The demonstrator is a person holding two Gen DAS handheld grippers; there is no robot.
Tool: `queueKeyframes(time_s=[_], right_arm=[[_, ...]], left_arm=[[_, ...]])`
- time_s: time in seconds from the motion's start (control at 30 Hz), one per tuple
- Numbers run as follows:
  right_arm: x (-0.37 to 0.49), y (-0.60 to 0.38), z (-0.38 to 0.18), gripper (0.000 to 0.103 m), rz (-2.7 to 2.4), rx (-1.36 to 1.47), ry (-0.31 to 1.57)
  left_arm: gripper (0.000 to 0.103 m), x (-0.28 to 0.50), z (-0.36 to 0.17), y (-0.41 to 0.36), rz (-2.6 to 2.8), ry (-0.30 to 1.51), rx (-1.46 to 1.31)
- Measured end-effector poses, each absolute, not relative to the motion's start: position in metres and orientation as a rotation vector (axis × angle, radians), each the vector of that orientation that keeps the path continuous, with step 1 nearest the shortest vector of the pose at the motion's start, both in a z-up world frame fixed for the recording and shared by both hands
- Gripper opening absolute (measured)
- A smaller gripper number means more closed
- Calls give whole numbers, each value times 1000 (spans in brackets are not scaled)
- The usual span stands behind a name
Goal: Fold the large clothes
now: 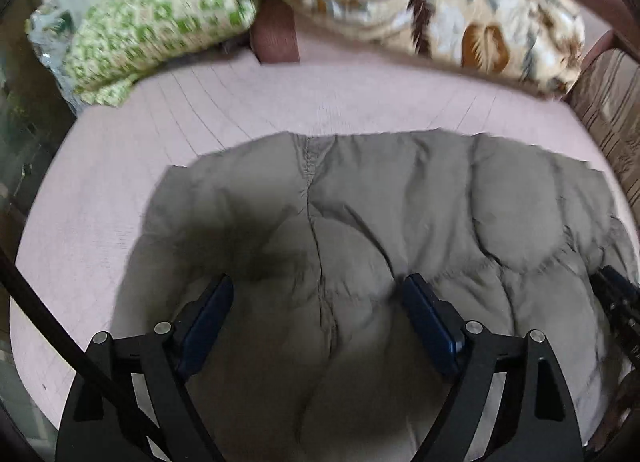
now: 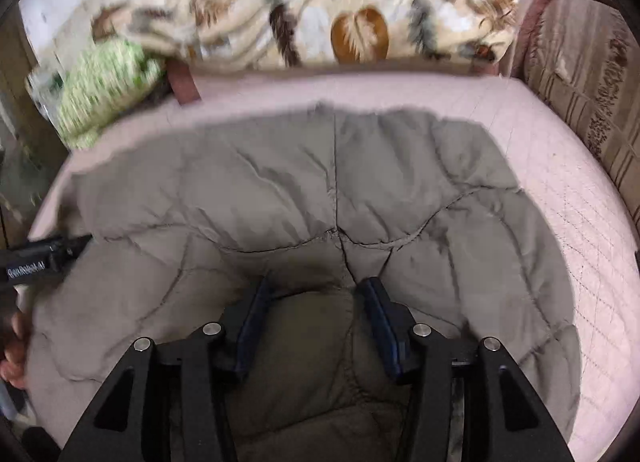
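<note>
the pink bed surface (image 1: 240,102) fills both views, with a leaf-print blanket (image 1: 440,2) heaped along its far edge at twelve o'clock and a green patterned pillow (image 1: 160,22) at ten o'clock. the task's thing, your grey quilted jacket (image 1: 400,202), lies spread across the middle of the surface, puffy, its far edge fairly straight, a centre seam running toward you.

your left gripper (image 1: 318,290) hovers over the near part of the jacket with its jaws wide and only cloth beneath them; nothing is pinched. your right gripper (image 2: 314,294) stands at a middling gap over a bulge of fabric at six o'clock in its own view; the pads do not appear to press on it, so i judge it released, not holding.

judgement: one fold looks just laid down and you are between grasps. the next move calls for picking a fresh edge, likely a side at three or nine o'clock, closing both grippers on it evenly, and carrying it across without dragging the padded layers out of line.
</note>
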State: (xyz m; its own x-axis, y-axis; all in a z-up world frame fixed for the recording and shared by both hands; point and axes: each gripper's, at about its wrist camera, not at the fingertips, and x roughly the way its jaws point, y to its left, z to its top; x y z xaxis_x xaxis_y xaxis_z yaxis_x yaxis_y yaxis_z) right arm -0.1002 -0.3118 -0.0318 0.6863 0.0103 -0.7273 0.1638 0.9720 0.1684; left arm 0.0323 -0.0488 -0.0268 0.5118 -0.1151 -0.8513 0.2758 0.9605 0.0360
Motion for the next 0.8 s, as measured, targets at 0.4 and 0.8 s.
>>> queueKeyframes(time_s=[0.4,0.8], right_arm=[[-139,-219,-18,56,49,3,703],[-130,-215,-39,61,20,-73,730]], left_arm=[[87,-77,-35,-31,-243,794,192],[87,-77,-47,-31,-253,787,177]])
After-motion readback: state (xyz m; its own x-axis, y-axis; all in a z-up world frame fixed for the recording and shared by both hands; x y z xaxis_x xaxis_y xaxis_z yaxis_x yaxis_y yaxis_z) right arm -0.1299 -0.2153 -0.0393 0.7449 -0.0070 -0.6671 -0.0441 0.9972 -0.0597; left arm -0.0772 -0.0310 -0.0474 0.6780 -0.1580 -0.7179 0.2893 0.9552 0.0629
